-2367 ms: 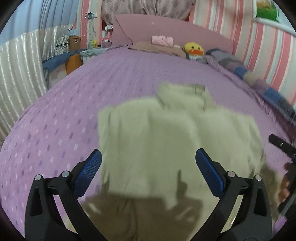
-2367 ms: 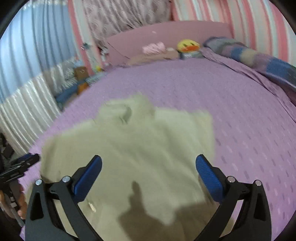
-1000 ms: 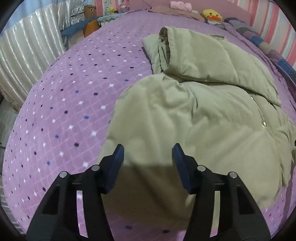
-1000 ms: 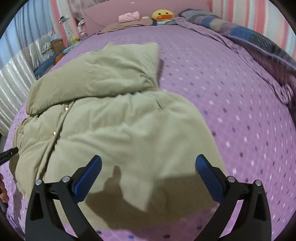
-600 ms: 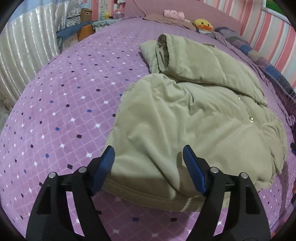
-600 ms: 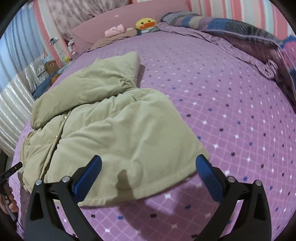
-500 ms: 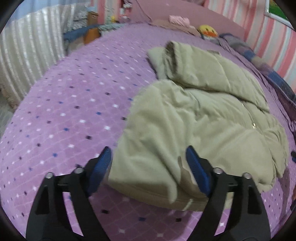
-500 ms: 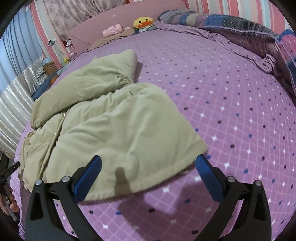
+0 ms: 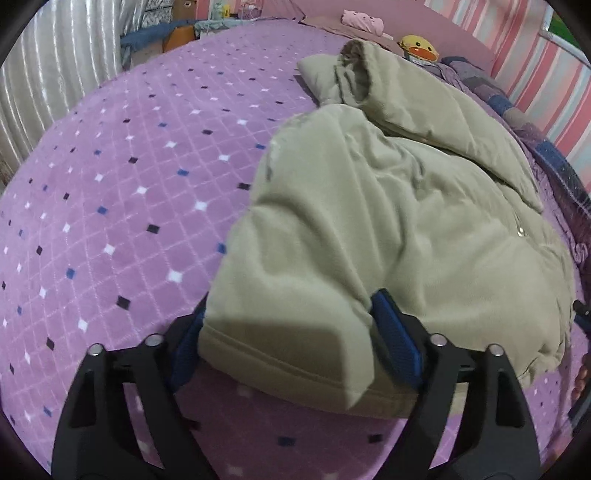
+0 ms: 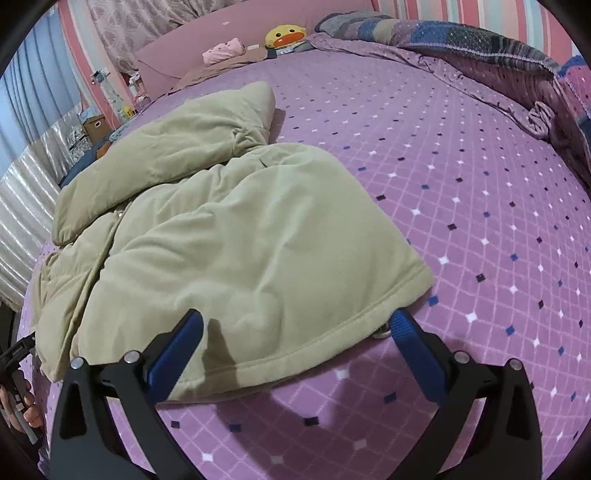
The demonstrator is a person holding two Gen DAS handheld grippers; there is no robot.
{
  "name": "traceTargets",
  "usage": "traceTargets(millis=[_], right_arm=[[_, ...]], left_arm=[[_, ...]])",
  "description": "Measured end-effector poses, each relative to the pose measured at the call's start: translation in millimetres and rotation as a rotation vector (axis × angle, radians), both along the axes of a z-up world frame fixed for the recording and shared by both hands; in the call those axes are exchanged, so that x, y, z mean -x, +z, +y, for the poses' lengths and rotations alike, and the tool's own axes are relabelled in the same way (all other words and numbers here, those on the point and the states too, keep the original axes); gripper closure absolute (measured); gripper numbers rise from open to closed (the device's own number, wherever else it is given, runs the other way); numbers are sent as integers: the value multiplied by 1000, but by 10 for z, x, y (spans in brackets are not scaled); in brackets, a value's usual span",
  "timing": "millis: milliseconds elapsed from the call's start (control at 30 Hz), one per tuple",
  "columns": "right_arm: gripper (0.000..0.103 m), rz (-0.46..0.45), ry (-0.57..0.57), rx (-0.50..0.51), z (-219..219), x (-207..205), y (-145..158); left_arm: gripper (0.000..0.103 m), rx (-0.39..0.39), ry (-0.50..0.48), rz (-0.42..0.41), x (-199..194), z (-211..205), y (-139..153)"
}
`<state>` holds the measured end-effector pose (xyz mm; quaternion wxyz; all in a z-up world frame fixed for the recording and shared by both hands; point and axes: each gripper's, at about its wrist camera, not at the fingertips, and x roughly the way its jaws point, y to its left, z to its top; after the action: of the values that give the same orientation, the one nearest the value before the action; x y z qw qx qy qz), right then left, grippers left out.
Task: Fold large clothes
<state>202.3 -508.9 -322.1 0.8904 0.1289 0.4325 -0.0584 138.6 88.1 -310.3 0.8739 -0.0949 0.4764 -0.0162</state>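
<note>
A beige padded jacket (image 9: 388,206) lies spread on a bed covered by a purple blanket (image 9: 122,192) patterned with small white, blue and dark diamonds. The jacket's near hem faces both cameras, and a folded upper part of it, with a sleeve opening showing in the left wrist view, rests farther back toward the pink headboard (image 10: 221,33).

The left claw (image 9: 291,332) points steeply down at the near left corner of the hem. Its jaws are closing, and a thick bunch of the jacket's hem sits between the blue pads (image 9: 397,345); the fabric bulges over the left pad and touches the right one, but whether the pads already pinch it firmly is hard to tell.

The right claw (image 10: 295,350) hovers over the right part of the same hem with its jaws wide. The hem edge lies between the pads (image 10: 417,354); the left pad sits against the cloth and the right pad stands just beside the hem's corner, with bare blanket showing under the gap.

In the right wrist view, the person's left hand (image 10: 20,406) on its gripper handle shows at the lower left edge.

A yellow duck plush toy (image 10: 286,35) and a small pink item (image 10: 223,50) sit near the headboard, well apart from the jacket. A rumpled patchwork quilt (image 10: 461,40) lies along the bed's right side.
</note>
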Motion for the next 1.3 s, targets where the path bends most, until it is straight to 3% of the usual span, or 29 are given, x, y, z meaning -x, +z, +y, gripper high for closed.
traceTargets(millis=[133,300,500,733,933,1100,1167,1233,1267,1300], right_arm=[[2,-17,-23,8,-56,21,-11],[2,-61,-35,18,-119,3,114],[2,-92,-39,78,-219,-22,214],[2,-3,4,89,-314,-160,-72],[1,3,1,-30,-436,-242,-300],[2,-2,17,-8,-296,-305,-271],[9,-10,27,-7,-273,-293,-257],[31,-19,62,-41,-270,-252,-234],[35,-18,88,-48,-261,-232,-223],[46,-16,115,-41,-248,-215,-212]], left_arm=[[33,-17,-17,-11,12,-133,46],[62,-13,-35,-11,-40,-188,134],[64,-86,-63,-13,24,-287,107],[63,-121,-75,-2,23,-309,86],[60,-120,-77,20,-36,-314,79],[53,-138,-59,34,-140,-411,57],[51,-147,-52,37,-167,-438,45],[50,-146,-47,39,-187,-442,39],[48,-146,-48,39,-214,-466,36],[46,-147,-50,39,-224,-456,27]])
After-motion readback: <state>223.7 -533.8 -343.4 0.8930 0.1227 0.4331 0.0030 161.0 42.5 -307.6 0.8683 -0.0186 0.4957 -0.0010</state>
